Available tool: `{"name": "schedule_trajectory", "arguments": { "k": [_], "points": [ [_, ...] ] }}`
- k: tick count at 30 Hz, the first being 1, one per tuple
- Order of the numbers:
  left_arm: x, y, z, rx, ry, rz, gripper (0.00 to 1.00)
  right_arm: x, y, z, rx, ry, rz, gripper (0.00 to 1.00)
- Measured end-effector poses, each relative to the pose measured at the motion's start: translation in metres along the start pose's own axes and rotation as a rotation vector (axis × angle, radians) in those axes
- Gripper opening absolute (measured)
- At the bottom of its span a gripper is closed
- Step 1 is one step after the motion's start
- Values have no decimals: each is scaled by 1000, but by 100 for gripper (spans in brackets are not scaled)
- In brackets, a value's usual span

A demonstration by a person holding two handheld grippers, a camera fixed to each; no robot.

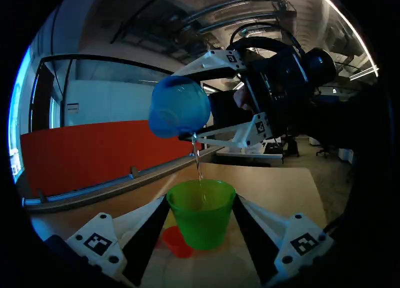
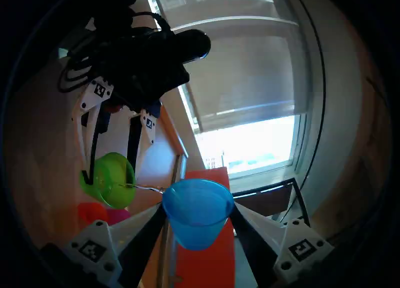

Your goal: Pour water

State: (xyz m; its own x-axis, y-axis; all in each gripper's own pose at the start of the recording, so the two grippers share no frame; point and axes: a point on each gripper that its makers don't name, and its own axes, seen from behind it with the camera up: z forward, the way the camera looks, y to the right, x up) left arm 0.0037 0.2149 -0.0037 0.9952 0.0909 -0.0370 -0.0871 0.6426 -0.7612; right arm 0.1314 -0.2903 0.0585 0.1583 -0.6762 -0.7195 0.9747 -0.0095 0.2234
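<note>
Dim, backlit by a glaring window (image 2: 250,148) (fisheye-warped edges).

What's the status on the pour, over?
Left gripper shut on green cup, upright. Right gripper shut on blue cup, tipped above it; water stream falling into green cup. Orange cup beside green cup, clear of the pour.

Orange cup (image 1: 177,242) on pale table (image 1: 280,188)

A see-through blue cup (image 1: 179,107) is being held tipped far over, its mouth angling downward, between the fingers of the right gripper (image 2: 197,208). A thin stream of water (image 1: 198,160) is running from its lower lip down into a see-through green cup (image 1: 201,219), which is standing upright directly beneath it, clasped on both sides by the left gripper (image 1: 200,202).
</note>
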Motion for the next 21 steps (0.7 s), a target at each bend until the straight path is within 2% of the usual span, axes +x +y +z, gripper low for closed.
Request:
{"name": "schedule_trajectory", "arguments": {
  "k": [21],
  "points": [
    [-3,-1,1,1,-1,-6,88,2,0,3,-2,-2,-43,90]
  ]
}}
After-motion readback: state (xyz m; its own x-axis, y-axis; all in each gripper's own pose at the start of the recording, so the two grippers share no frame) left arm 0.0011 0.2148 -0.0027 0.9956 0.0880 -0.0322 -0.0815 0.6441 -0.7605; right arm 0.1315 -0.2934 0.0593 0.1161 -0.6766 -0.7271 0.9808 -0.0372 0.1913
